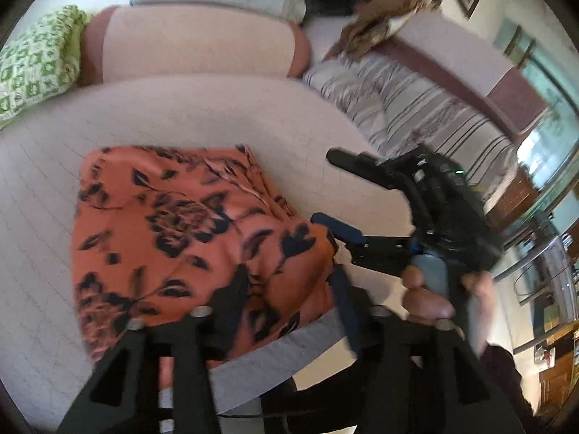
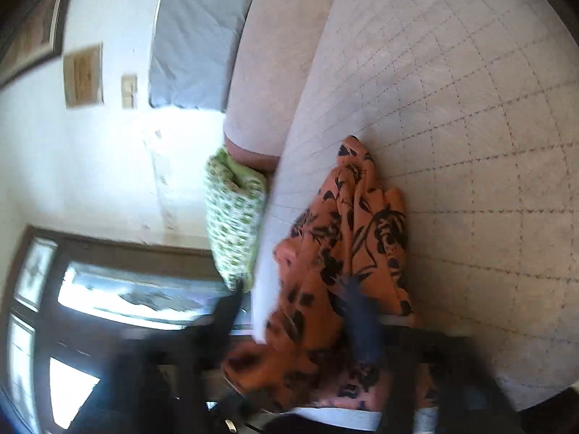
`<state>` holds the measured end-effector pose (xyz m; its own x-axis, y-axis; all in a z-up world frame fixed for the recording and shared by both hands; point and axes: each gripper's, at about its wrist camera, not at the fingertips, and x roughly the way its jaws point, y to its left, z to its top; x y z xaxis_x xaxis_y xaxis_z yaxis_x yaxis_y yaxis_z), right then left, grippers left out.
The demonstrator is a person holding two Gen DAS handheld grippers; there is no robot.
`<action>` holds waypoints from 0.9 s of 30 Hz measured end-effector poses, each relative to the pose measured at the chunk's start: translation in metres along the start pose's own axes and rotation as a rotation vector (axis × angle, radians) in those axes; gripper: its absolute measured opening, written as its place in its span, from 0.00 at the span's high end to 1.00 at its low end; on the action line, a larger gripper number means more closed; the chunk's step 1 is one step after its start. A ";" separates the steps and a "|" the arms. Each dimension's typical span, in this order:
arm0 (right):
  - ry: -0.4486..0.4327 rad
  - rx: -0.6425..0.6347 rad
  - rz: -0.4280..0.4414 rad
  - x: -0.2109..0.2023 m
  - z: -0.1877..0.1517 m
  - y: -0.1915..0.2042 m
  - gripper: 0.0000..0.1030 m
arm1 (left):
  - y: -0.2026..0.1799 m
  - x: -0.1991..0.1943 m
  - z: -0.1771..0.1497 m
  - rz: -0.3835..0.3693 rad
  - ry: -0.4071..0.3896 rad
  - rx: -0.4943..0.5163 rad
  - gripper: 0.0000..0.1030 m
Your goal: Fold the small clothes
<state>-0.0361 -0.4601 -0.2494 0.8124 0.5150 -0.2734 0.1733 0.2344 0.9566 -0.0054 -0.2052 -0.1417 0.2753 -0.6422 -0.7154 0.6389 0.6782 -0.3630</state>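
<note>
At the near edge of the quilted bed (image 1: 253, 115), the left gripper (image 1: 289, 282) stands spread above the orange floral cloth (image 1: 173, 224), pinching nothing. The right gripper (image 1: 325, 188) gapes beside it. Beyond lie a pink bolster (image 1: 195, 47) and green cushion (image 1: 36, 65).

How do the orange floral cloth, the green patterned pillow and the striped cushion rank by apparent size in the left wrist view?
1. Orange floral cloth, largest, though it lies nearest the camera.
2. Striped cushion.
3. Green patterned pillow, smallest, but cut by the picture's edge, so this rank is unsure.
</note>
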 end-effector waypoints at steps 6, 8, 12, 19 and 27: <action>0.075 -0.081 -0.108 0.036 -0.009 0.020 0.23 | 0.048 -0.044 0.002 0.128 -0.111 -0.063 0.37; 0.089 -0.081 -0.167 0.048 -0.013 0.018 0.24 | 0.064 -0.040 0.000 0.194 -0.089 -0.087 0.37; 0.072 -0.106 -0.228 0.059 -0.016 0.018 0.24 | 0.099 -0.029 -0.021 0.269 -0.029 -0.155 0.37; 0.059 -0.085 -0.230 0.054 -0.014 0.009 0.24 | 0.117 -0.012 -0.045 0.293 0.012 -0.194 0.33; 0.088 -0.194 -0.341 0.056 -0.024 0.020 0.48 | 0.112 -0.003 -0.041 0.389 0.035 -0.141 0.24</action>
<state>-0.0006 -0.4069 -0.2480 0.6743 0.4469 -0.5878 0.3097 0.5514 0.7746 0.0363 -0.1127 -0.2045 0.4505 -0.3171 -0.8346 0.3870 0.9118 -0.1375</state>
